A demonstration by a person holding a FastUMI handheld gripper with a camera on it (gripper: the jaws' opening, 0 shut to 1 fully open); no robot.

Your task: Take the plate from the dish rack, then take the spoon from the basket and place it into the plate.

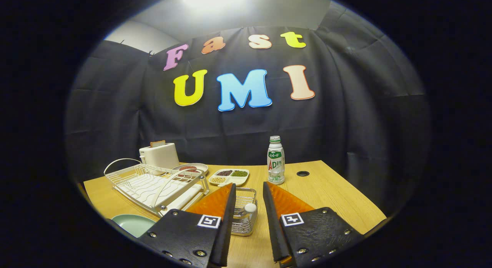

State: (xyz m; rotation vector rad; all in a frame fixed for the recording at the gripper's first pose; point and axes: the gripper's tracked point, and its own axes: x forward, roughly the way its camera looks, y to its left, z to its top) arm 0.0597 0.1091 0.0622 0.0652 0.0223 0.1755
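Item, wooden table (pixel 326 191): green plate (pixel 132 223) lay lower left, out of the empty dish rack (pixel 153 183); my gripper (pixel 248 218) hung released before the wire basket (pixel 244 216), white-handled spoon (pixel 249 208) inside, so I judged spoon-fetching current, next needing advance and closure.

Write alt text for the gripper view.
The open gripper hovers over a small wire basket holding a white-handled spoon. A pale green plate already lies on the wooden table near an empty white dish rack.
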